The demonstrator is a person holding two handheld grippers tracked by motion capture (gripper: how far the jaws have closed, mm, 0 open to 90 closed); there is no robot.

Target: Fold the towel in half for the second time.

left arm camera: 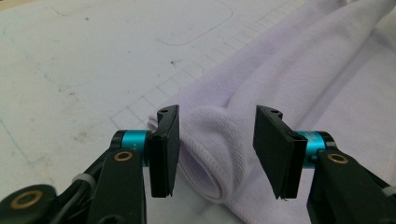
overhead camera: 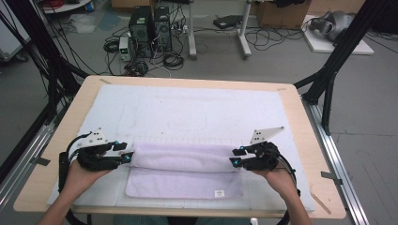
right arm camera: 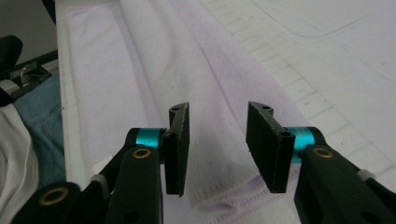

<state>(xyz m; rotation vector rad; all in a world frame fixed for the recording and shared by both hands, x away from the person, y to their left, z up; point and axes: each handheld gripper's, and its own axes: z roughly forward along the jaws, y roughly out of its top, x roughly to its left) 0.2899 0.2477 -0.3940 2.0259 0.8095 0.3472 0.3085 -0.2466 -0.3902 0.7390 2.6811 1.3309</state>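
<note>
A workshop floor strewn with cables, with two black computer towers behind, is seen beyond a wooden table covered by a white mat marked with faint printed outlines and a grid. On the near half of the mat a pale lilac towel is laid, its far part folded over into a thick roll across its width. A small white label is sewn near the towel's front edge; its writing cannot be read. The left gripper is held at the left end of the fold, its jaws standing apart with the rounded fold end between them and not pressed. The right gripper is held at the right end, its jaws likewise parted over the folded edge, nothing clamped.
</note>
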